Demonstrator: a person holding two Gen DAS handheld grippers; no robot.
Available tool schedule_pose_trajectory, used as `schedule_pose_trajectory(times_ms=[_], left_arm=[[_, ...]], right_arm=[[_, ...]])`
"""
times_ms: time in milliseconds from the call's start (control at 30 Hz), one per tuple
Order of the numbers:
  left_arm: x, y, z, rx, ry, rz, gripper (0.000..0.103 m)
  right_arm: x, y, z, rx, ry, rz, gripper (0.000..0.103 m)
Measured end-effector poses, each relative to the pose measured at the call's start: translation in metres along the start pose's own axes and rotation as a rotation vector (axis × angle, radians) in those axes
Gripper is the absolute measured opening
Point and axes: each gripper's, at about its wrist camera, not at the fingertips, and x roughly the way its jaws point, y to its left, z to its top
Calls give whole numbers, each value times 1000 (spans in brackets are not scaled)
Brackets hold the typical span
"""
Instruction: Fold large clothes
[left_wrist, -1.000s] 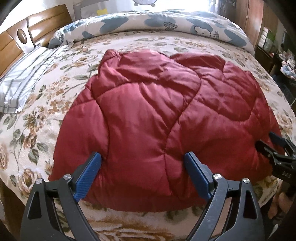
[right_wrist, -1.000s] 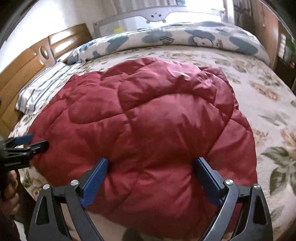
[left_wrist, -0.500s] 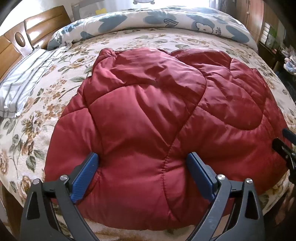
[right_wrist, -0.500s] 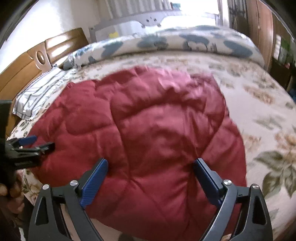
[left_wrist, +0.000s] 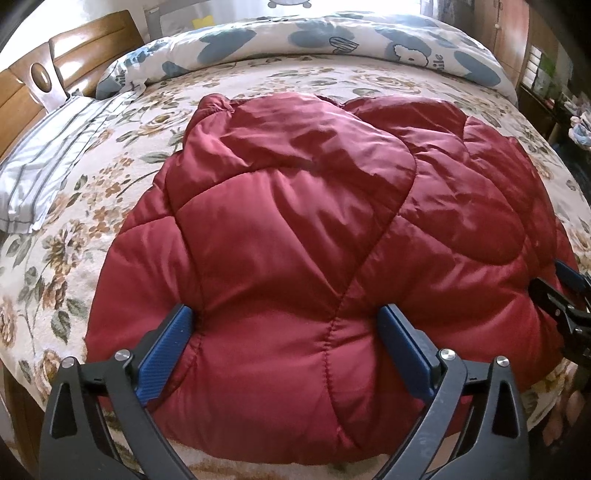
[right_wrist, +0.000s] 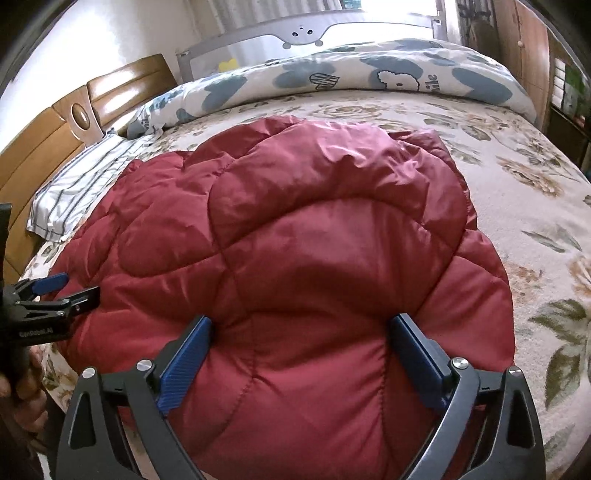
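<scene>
A dark red quilted puffer jacket (left_wrist: 314, 229) lies spread on the floral bedspread (left_wrist: 74, 236), its near edge by the bed's front edge; it also shows in the right wrist view (right_wrist: 314, 240). My left gripper (left_wrist: 286, 328) is open, its blue pads astride the jacket's near left part. My right gripper (right_wrist: 301, 334) is open, its pads astride the jacket's near right part. Each gripper shows at the side of the other's view: the right one (left_wrist: 557, 291), the left one (right_wrist: 70, 291).
A blue-and-white cartoon duvet (left_wrist: 332, 40) lies rolled along the far side of the bed. A striped pillow (left_wrist: 51, 158) sits at the left by the wooden headboard (left_wrist: 40, 81). A wooden wardrobe (right_wrist: 532, 55) and shelves stand at the right.
Both grippers have moved forward over the jacket's near edge, so the jacket now fills the space between the open pads. The jaws stay open.
</scene>
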Motion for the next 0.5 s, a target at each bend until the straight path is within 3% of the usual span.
schedule_pose_trajectory(times_ms=[300, 500], left_arm=[[-35, 9, -25, -58, 0, -25, 100], [-55, 7, -43, -19, 15, -9, 100]], right_arm=[[-42, 6, -14, 20, -19, -3, 97], [-66, 11, -29, 12, -2, 15, 97]])
